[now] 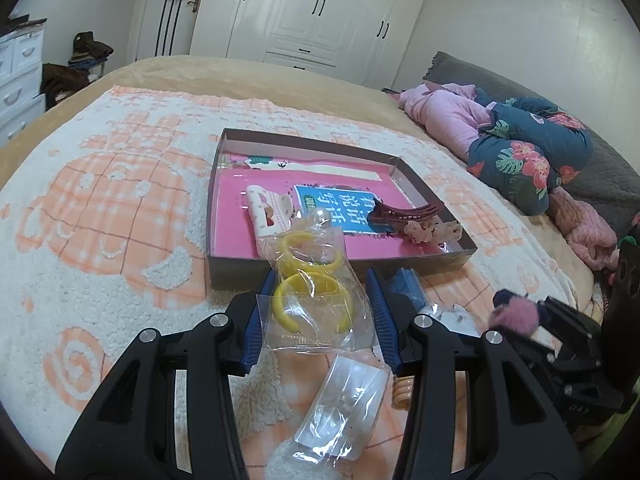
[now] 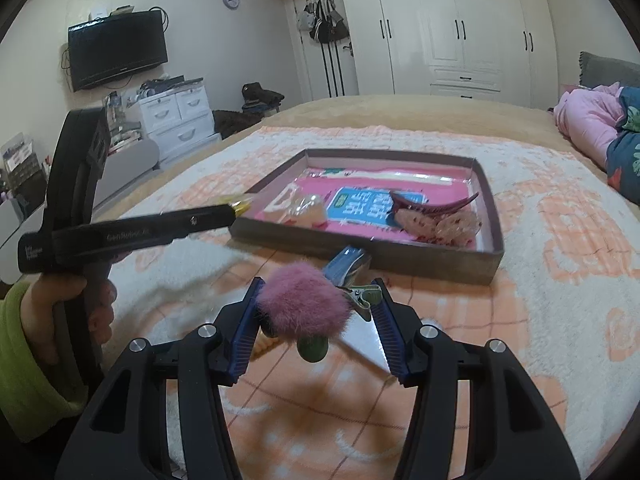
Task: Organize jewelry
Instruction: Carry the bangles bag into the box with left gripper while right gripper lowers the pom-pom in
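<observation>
A shallow cardboard box (image 1: 240, 276) with a pink floor lies on the bed; it also shows in the right wrist view (image 2: 440, 262). In it lie a white hair clip (image 1: 266, 210), a dark red claw clip (image 1: 404, 214) and a floral clip (image 1: 432, 232). My left gripper (image 1: 320, 308) is shut on a clear bag of yellow bangles (image 1: 312, 296), held at the box's near wall. My right gripper (image 2: 316, 316) is shut on a pink fluffy pompom hair clip (image 2: 306, 304), held above the blanket in front of the box.
A blue packet (image 2: 346, 264) lies before the box. A clear empty bag (image 1: 340, 408) and a peach spiral hair tie (image 1: 402, 394) lie on the blanket under my left gripper. Folded bedding (image 1: 516, 152) lies at the right. Wardrobes (image 2: 452, 28) stand behind the bed.
</observation>
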